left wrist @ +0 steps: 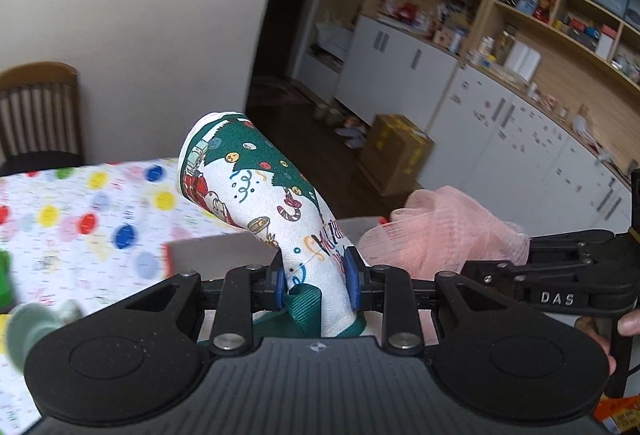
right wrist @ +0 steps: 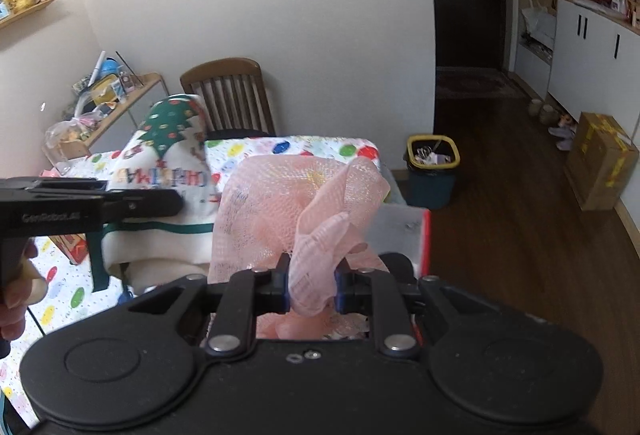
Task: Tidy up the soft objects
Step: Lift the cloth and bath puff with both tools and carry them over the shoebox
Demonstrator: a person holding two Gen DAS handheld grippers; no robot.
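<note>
I have the left gripper (left wrist: pixel 316 281) clamped on a Christmas-print cloth item (left wrist: pixel 260 191), its blue pads (left wrist: pixel 353 277) pinching the lower part so the white fabric with the green tree sticks up and away from the jaws, lifted clear above the counter (left wrist: pixel 80 219) with its polka-dot cover. A green strap (left wrist: pixel 306 309) of the same item hangs below the jaws. My right gripper (right wrist: pixel 310 283) is nearly closed as well, squeezing a fold of pink mesh fabric (right wrist: pixel 296 207); the rest of the mesh billows up in front of the camera and some droops beneath the jaws. In the left wrist view the pink mesh sits just to the right of the cloth item, with the right gripper's black body beside it. Under both loads I can see a grey box with a red edge (right wrist: pixel 424 235) on the counter. A wooden chair (right wrist: pixel 232 91) stands at the far side, a bin (right wrist: pixel 432 171) on the floor beyond the counter's corner
</note>
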